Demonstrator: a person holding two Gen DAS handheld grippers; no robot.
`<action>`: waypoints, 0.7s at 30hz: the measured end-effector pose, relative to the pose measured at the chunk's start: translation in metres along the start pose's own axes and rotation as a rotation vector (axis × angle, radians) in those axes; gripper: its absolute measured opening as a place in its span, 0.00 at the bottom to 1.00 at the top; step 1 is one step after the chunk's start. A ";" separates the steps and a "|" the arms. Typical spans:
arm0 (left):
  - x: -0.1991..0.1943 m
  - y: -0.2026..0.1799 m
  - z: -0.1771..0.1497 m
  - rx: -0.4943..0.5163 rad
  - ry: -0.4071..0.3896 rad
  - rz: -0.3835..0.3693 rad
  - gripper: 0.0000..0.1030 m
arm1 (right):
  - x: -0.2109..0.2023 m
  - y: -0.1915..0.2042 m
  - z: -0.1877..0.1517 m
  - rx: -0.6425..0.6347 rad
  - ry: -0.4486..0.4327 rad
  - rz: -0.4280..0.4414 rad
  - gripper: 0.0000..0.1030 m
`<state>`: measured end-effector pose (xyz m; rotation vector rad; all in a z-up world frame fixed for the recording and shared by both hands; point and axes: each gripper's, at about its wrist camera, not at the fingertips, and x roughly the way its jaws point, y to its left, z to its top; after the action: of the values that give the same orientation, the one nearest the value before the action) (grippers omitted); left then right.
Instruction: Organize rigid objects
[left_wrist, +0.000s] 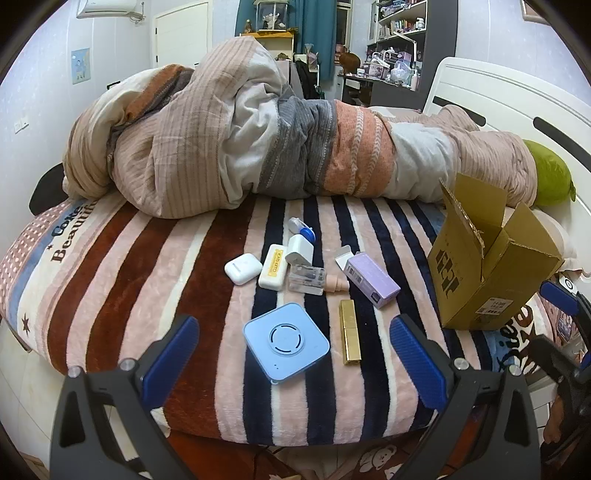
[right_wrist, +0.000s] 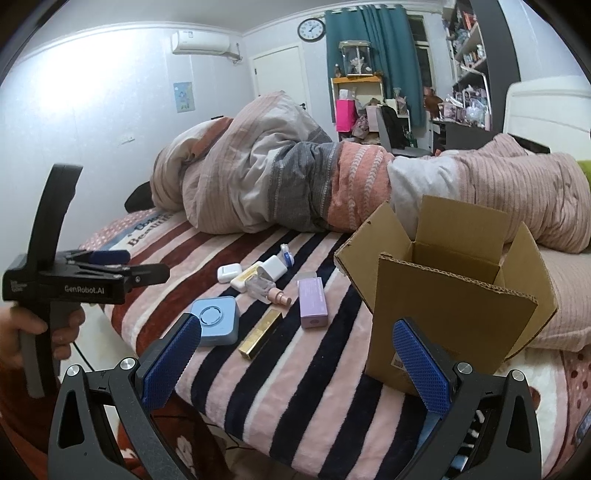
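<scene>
Small rigid items lie on a striped blanket: a light blue square device (left_wrist: 286, 341) (right_wrist: 216, 320), a gold lipstick tube (left_wrist: 350, 330) (right_wrist: 259, 333), a purple box (left_wrist: 371, 279) (right_wrist: 313, 307), a white earbud case (left_wrist: 243, 268) (right_wrist: 228, 273), a cream case (left_wrist: 272, 266), a clear case with a pink bottle (left_wrist: 308, 280) (right_wrist: 269, 289) and a white and blue holder (left_wrist: 302, 236). An open cardboard box (left_wrist: 491, 266) (right_wrist: 454, 295) stands to their right. My left gripper (left_wrist: 293, 360) is open and empty, just before the blue device. My right gripper (right_wrist: 295, 363) is open and empty, before the box.
A rolled striped duvet (left_wrist: 258, 140) (right_wrist: 295, 184) lies across the bed behind the items. A green pillow (left_wrist: 550, 177) and a white headboard (left_wrist: 509, 99) are at the right. The bed's front edge (left_wrist: 295, 424) drops to the floor below my grippers.
</scene>
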<state>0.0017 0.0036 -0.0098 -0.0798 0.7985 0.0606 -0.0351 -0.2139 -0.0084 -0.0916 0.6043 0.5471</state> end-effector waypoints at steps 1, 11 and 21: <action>0.001 0.000 0.001 0.001 0.001 0.000 1.00 | 0.000 0.000 0.001 -0.011 -0.003 0.003 1.00; 0.017 0.005 0.004 0.014 0.007 0.040 1.00 | -0.051 -0.054 0.042 -0.019 -0.191 -0.054 1.00; 0.063 0.023 -0.009 -0.051 0.052 0.031 1.00 | -0.004 -0.201 0.085 0.255 0.131 -0.259 1.00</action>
<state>0.0370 0.0269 -0.0628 -0.1174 0.8502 0.1079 0.1091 -0.3676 0.0491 0.0355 0.7727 0.2112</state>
